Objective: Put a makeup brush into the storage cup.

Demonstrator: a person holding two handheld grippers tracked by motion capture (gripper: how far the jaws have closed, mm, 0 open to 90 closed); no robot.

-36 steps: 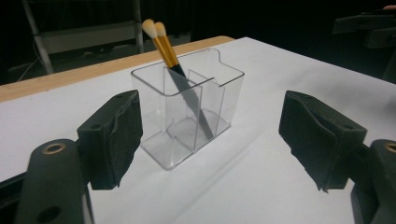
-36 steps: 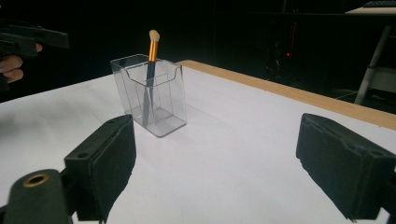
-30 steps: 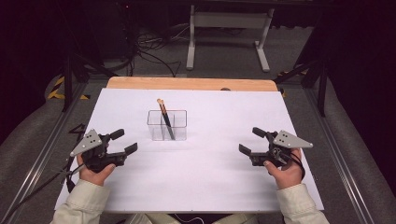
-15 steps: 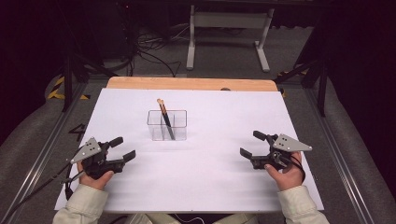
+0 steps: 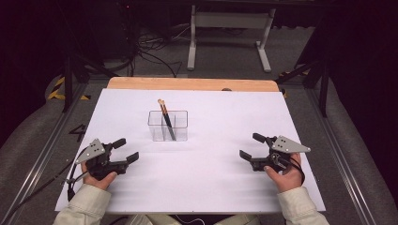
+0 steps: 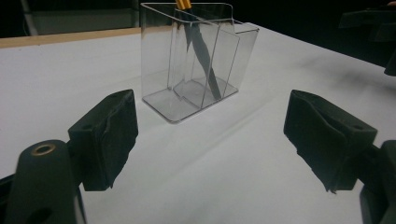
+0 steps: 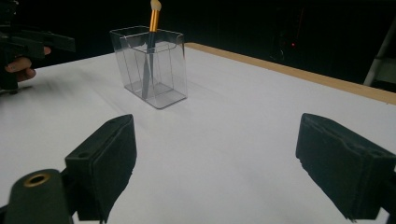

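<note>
The brush (image 5: 164,119) stands tilted inside the clear organizer (image 5: 168,125), ahead of both sets of jaws and between them — its placing looks done, little left for you but to rest. Your left gripper (image 5: 125,150) has just been opening, jaws wide on nothing. Your right gripper (image 5: 251,146) sits released too — empty above the tabletop (image 5: 211,187).

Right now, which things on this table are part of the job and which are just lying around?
Part of the job:
- clear holder, upright mid-table
- brush, leaning inside it
- left gripper and right gripper, both open, holding nothing

Just lying about:
- white sheet covering the table
- cables on the floor beyond
- metal stand behind the table
</note>
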